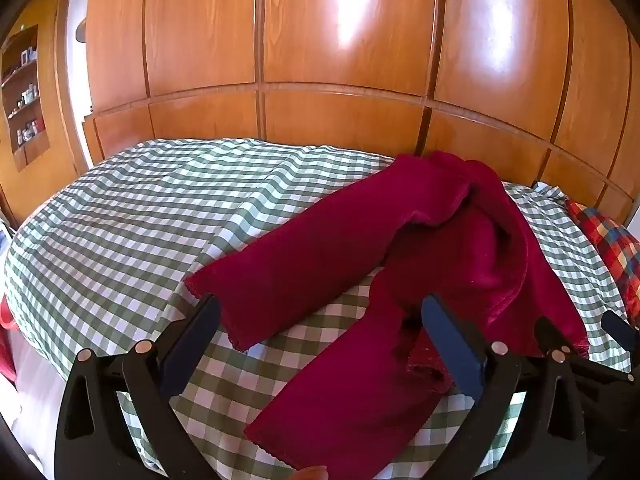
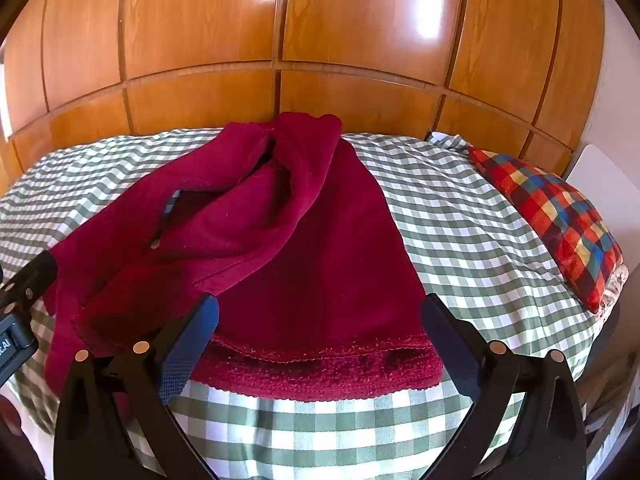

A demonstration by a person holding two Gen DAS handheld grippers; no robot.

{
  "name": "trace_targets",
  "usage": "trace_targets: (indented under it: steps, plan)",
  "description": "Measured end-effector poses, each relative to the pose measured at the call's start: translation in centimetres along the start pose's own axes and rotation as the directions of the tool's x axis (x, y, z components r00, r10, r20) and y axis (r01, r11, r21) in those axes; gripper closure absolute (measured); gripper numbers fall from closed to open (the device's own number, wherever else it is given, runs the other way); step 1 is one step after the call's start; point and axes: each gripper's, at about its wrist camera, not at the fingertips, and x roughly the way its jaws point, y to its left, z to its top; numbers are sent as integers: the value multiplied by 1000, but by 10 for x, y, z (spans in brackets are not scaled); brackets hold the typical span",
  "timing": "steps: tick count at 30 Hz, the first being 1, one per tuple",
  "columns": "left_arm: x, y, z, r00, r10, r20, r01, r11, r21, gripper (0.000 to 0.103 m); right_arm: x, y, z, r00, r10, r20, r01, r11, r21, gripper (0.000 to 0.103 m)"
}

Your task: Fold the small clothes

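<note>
Overhead, both grippers' fingers point(image 1: 452, 344) point(image 2: 192, 344) spread wide, empty, above crimson garment point(image 2: 304, 248) on checked bedspread point(image 2: 460, 216).

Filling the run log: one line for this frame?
stage: pre-grasp | left gripper: open, empty | right gripper: open, empty | red garment: unfolded, rumpled on checked bedspread

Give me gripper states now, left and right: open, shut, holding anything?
Left gripper: open, holding nothing; its jaws hang over the red garment without pinching it.
Right gripper: open, holding nothing; its jaws straddle the garment's hem.
</note>
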Motion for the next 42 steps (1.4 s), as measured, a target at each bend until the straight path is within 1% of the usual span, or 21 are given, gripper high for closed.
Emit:
trace_targets:
  steps: [5, 11, 17, 28, 42]
  plan:
    - [0, 0, 0, 1000, 4, -6, -4, 1000, 3, 3, -2, 3, 1, 1000, -2, 5, 2, 1000, -1, 3]
    - [-1, 9, -2, 1000, 6, 1, -6, 1000, -11, 3, 4, 0, -1, 1000, 6, -11, -6, 1000, 5, 3]
    - [0, 12, -2, 1000, 24, -1, -24, 1000, -15, 3, 4, 0, -1, 1000, 3, -20, -3, 1000, 0, 3]
    - [-10, 16, 1, 999, 27, 26, -27, 1000, -16, 3, -4, -1, 1, 1000, 10, 2, -11, 1000, 12, 3]
    - [-13, 20, 4, 999, 30, 31, -29, 999, -24, 3, -8, 5, 4, 1000, 21, 11, -21, 1000, -4, 3]
